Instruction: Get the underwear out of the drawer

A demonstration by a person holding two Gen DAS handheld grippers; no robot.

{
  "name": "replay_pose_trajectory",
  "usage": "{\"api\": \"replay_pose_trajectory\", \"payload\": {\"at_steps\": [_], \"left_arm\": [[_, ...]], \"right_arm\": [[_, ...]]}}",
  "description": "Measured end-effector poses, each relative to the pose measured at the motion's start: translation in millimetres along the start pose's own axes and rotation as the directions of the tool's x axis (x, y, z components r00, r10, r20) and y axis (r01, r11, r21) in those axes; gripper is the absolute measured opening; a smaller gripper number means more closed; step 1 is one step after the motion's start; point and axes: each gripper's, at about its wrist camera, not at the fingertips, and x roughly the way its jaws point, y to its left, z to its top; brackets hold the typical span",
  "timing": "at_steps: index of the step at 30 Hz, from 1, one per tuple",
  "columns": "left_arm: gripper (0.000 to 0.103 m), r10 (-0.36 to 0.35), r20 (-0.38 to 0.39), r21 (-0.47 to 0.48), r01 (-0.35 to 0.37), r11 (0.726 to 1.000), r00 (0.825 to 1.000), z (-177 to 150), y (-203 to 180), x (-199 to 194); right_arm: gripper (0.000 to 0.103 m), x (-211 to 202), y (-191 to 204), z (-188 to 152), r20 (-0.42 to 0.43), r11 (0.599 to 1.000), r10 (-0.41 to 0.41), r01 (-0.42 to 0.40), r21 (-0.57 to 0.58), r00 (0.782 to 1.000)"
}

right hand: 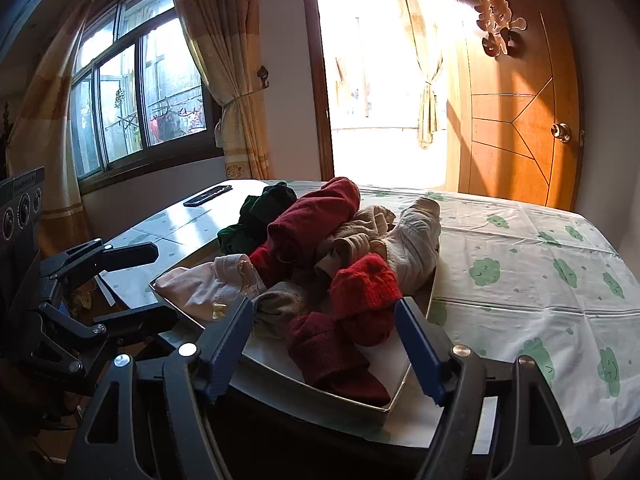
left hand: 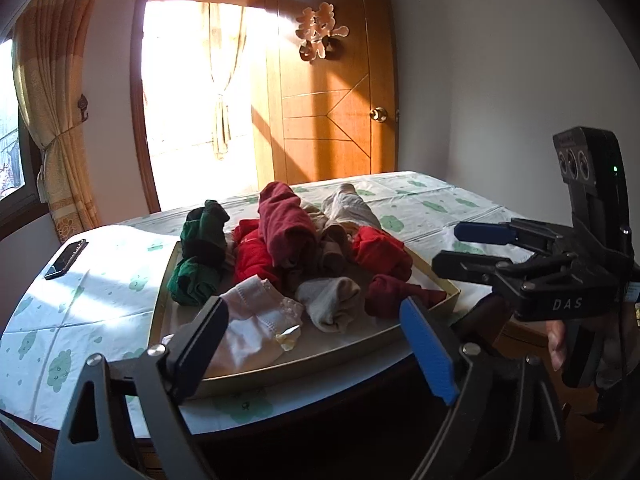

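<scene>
Underwear (left hand: pixel 280 248) heaped in tray (left hand: pixel 450 286) just beyond both spread, empty tools (left hand: pixel 320 344) (right hand: pixel 324 344).

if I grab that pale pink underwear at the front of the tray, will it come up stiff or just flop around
Probably floppy: the pale pink underwear lies crumpled and draped on the tray, so it should sag from the pinch point. It looks thin, so likely light. Its lace edge touches the beige sock beside it, so it might drag that along.
</scene>
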Motion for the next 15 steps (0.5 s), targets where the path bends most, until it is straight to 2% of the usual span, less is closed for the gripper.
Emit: {"api": "replay_pose_trajectory", "payload": {"at_steps": [10,15], "left_arm": [[0.094,0.042,0.033,-0.084,-0.039,0.996,0.999,-15.3,14.4,-31.4],[0.094,0.052,0.042,-0.085,-0.048,0.995,0.998,-17.3,16.0,-36.4]], "right_arm": [[0.077,-43.6,26.4,-19.2,0.074,1.0,0.02,-0.019,-0.006,0.997],[0.079,-50.5,34.6,-22.2,0.092,1.0,0.02,-0.019,-0.015,0.996]]}}
